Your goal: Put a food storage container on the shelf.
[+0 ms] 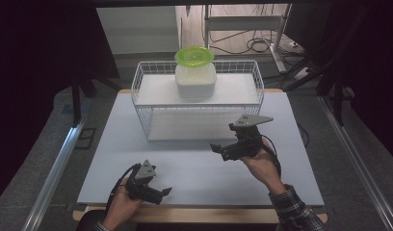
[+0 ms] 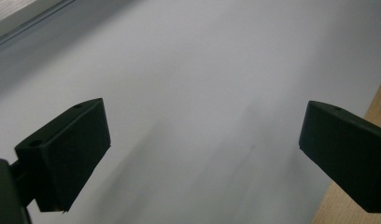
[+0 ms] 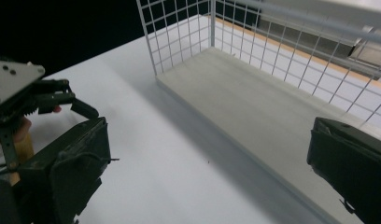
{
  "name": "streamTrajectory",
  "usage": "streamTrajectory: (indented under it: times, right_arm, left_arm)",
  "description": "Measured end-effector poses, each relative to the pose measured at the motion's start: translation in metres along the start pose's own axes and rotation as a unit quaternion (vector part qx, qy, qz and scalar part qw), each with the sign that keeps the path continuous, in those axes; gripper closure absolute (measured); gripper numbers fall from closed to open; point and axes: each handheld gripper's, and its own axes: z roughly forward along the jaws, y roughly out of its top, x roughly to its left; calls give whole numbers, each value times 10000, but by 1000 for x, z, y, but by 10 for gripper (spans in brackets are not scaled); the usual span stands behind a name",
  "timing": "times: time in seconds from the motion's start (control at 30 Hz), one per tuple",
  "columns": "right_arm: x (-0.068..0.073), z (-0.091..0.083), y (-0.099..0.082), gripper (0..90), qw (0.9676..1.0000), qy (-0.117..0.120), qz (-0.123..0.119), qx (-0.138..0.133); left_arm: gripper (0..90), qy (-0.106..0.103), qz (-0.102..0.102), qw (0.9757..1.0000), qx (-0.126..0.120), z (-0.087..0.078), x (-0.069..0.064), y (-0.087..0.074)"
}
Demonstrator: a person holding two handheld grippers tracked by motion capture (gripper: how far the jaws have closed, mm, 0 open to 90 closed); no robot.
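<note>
The left gripper (image 1: 166, 191) was held low over the near edge of the white table (image 1: 112, 159), its jaws spread wide with nothing between them. The right gripper (image 1: 215, 147) was raised in front of the white wire rack (image 1: 141, 103), jaws likewise spread and empty. A white container (image 1: 195, 82) with a green lid (image 1: 194, 56) was seen on the rack's upper shelf, well apart from both grippers.

rack (image 3: 254, 107) far end cut off, tabletop (image 2: 202, 93) blurred
</note>
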Motion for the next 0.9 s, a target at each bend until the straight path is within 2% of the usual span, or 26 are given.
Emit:
streamTrajectory:
  times: [0.3,0.57,0.9]
  right_arm:
    - [0,-2,-16,0,9999,-101,-13,47]
    - [-4,-2,-37,0,9998,-123,68,125]
    - [-14,-5,-71,0,9986,-340,308,252]
  left_arm:
    - [17,28,80,9999,-63,0,0,0]
    - [16,26,103,9999,-73,0,-1,0]
    - [15,12,93,9999,-66,1,-1,-1]
